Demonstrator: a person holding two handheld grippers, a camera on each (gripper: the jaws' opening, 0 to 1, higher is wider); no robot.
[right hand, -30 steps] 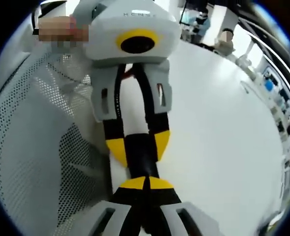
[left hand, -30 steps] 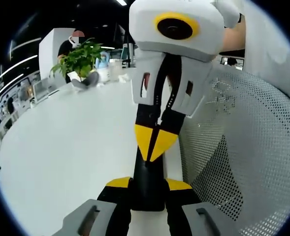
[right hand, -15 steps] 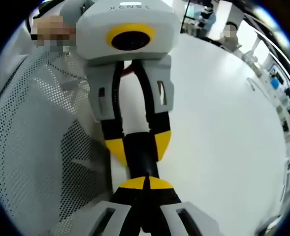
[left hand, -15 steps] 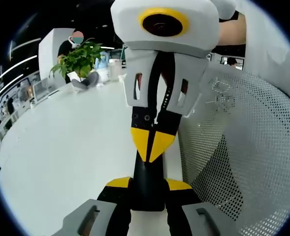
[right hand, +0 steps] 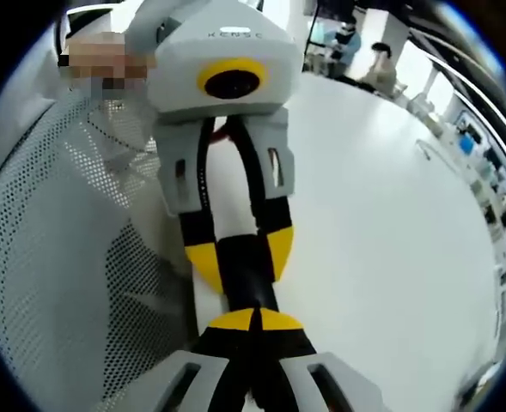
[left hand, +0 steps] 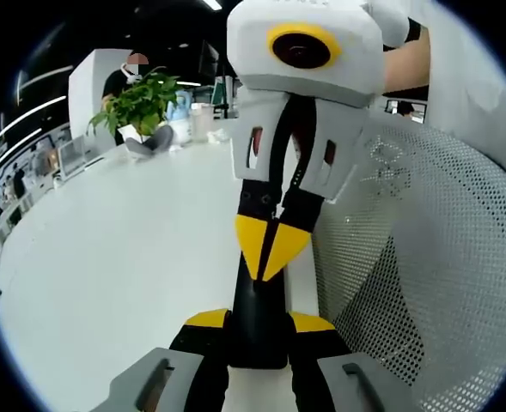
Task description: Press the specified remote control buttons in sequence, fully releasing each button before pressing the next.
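The remote control [left hand: 259, 330] is a slim black bar lying at the near edge of the white worktop [left hand: 124, 266], right beside a white mesh chair back [left hand: 441, 283]. In the left gripper view it runs up from between that view's own jaws. The left gripper [left hand: 259, 324] has its yellow-tipped jaws standing apart on either side of the remote's near end, one jaw at each long edge, gripping it. The right gripper [left hand: 271, 251] comes in from above in this view. Its yellow tips are pressed together into a single point, and that point rests on the remote's top face.

In the right gripper view the same scene is seen from the other end. The remote control [right hand: 242, 270] lies between the left gripper [right hand: 240, 259] and this view's own jaws. The right gripper [right hand: 254, 319] has its jaws fully closed, tip against tip, with nothing between them, sitting on the remote's black surface. The left gripper's two yellow tips flank the remote.

Far across the worktop, at its back edge, stands a green potted plant [left hand: 141, 103]. Behind the plant there is a person [left hand: 119, 81].
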